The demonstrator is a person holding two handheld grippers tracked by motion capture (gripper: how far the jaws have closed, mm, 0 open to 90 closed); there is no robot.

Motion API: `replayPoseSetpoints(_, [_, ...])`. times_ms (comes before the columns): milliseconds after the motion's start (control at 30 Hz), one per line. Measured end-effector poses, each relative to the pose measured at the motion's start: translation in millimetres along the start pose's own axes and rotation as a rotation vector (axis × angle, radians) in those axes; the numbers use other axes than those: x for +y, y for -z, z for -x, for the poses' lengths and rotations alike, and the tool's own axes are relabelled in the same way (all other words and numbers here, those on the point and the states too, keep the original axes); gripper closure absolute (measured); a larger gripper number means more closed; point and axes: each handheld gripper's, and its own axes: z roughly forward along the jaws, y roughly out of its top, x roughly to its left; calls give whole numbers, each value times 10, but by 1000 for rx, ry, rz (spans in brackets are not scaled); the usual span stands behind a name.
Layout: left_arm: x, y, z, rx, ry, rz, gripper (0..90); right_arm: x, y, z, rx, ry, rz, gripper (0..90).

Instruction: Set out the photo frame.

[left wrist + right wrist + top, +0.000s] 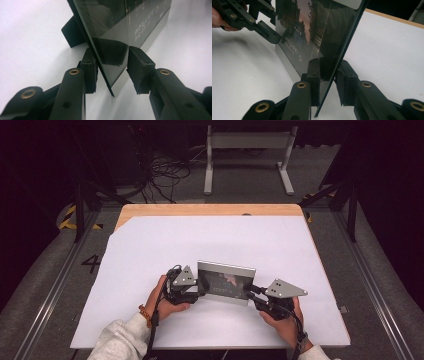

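Glass-fronted picture frame (226, 284) stands upright, each hand-held gripper (111, 72) (327, 82) apparently straddling an edge, pads loose.

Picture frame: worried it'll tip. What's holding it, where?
The left gripper and right gripper straddle the picture frame at its lower side edges; whether pads press cannot be told.

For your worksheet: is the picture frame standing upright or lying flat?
Upright: the picture frame stands on its lower edge, leaning slightly back on its rear stand.
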Motion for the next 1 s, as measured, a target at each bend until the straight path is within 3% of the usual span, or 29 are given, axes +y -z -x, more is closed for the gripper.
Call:
replayPoseSetpoints(200, [-4, 42, 52, 41, -17, -42, 656, 21, -44, 33, -6, 20, -4, 729])
replayPoseSetpoints(500, [-40, 50, 84, 68, -22, -39, 670, 29, -84, 65, -5, 24, -12, 718])
replayPoseSetpoints(700, [-44, 93, 129, 103, -43, -73, 705, -6, -15, 83, -10, 35, -51, 811])
replayPoseSetpoints(1000, [-59, 95, 153, 101, -50, -81, 714, -12, -18, 115, 12, 23, -56, 816])
